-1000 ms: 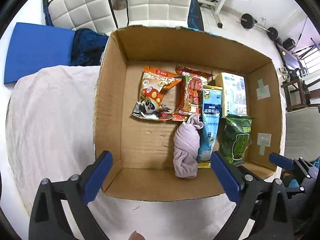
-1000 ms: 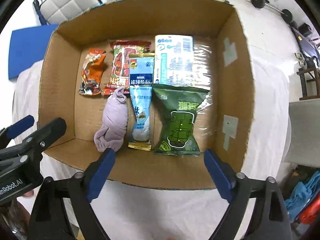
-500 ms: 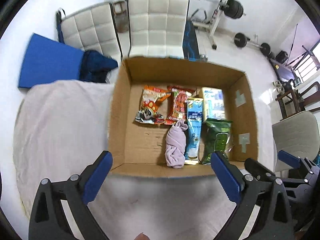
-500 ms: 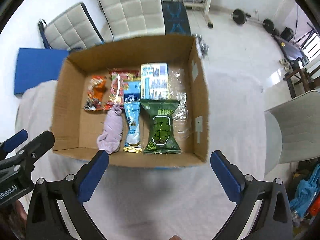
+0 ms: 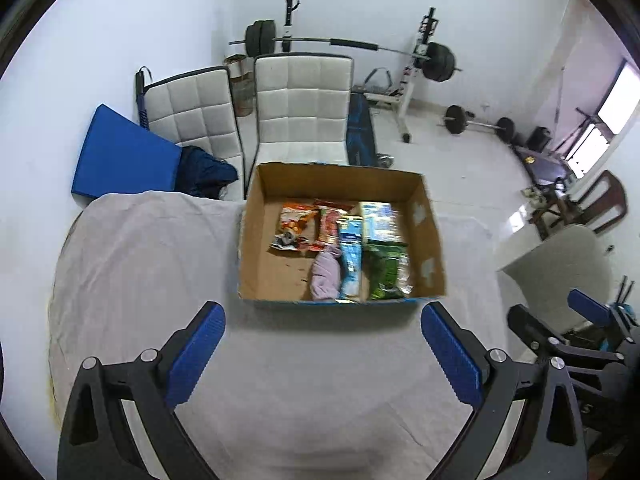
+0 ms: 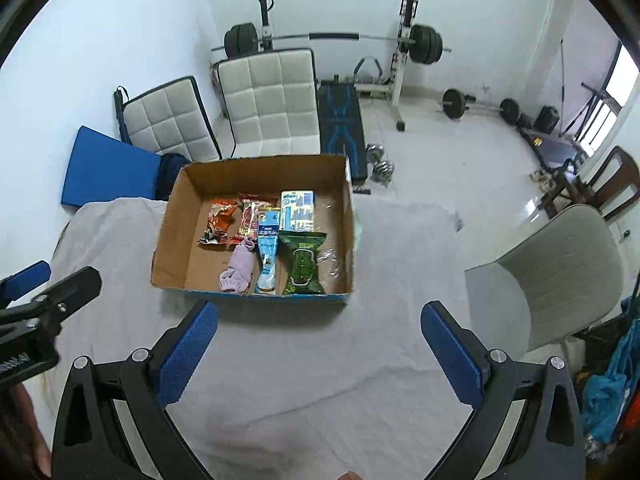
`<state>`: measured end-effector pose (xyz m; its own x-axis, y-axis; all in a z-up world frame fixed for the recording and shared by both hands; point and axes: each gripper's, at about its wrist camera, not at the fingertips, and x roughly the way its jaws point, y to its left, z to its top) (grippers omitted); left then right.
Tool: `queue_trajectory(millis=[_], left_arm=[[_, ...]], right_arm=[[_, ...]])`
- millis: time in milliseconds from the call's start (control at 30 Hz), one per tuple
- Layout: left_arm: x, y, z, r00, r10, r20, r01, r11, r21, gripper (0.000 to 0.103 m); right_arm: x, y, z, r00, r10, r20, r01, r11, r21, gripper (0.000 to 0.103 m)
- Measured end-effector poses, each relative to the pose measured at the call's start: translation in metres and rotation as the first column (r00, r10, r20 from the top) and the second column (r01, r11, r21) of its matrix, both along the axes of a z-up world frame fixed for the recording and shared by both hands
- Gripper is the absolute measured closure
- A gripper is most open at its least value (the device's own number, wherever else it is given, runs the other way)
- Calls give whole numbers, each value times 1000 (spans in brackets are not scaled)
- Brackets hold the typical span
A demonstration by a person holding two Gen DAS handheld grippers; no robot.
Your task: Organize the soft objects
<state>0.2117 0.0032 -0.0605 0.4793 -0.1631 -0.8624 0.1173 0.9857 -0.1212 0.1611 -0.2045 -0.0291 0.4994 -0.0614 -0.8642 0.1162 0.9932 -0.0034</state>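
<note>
An open cardboard box [image 5: 256, 240] [image 6: 172, 232] stands on the cloth-covered table. Inside lie a rolled lilac cloth [image 5: 325, 276] [image 6: 239, 267], a green snack bag [image 5: 384, 270] [image 6: 303, 264], a light-blue sachet [image 5: 350, 256] [image 6: 267, 254], a white-blue carton [image 5: 378, 220] [image 6: 297, 208], a red packet [image 5: 329, 226] [image 6: 250, 220] and an orange packet [image 5: 291, 228] [image 6: 218, 222]. My left gripper [image 5: 324, 356] is open and empty, in front of the box. My right gripper [image 6: 320, 354] is open and empty, also in front of the box.
The table wears a pale grey cloth [image 5: 132, 264] [image 6: 400, 264]. White padded chairs [image 5: 300, 108] [image 6: 272, 100] and a blue mat [image 5: 120, 156] stand behind it. A beige chair [image 6: 560, 272] stands at the right. Weights and a bench [image 6: 340, 120] fill the far floor.
Both grippers have pulled back and up from over the box, so it looks smaller and farther. The things in the box have not moved. Both grippers stay open.
</note>
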Motion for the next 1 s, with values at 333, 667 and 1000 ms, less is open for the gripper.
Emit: queue_trajectory(millis=[333,667,1000], left_arm=[[-55,2,53,996,11,87,-13,1000,19,2],[-88,10,73,992,54,114,-54,999,-4,2],[-90,8,74,989,52,139,-56,998,21,2]], right_arm=[[-72,-5,67,998,0,70,-5,998,63,0],[-124,-4,103,996,2,86,-5,999,38,0],[-128,-13,111,994,-31,106,28,999,33,0]])
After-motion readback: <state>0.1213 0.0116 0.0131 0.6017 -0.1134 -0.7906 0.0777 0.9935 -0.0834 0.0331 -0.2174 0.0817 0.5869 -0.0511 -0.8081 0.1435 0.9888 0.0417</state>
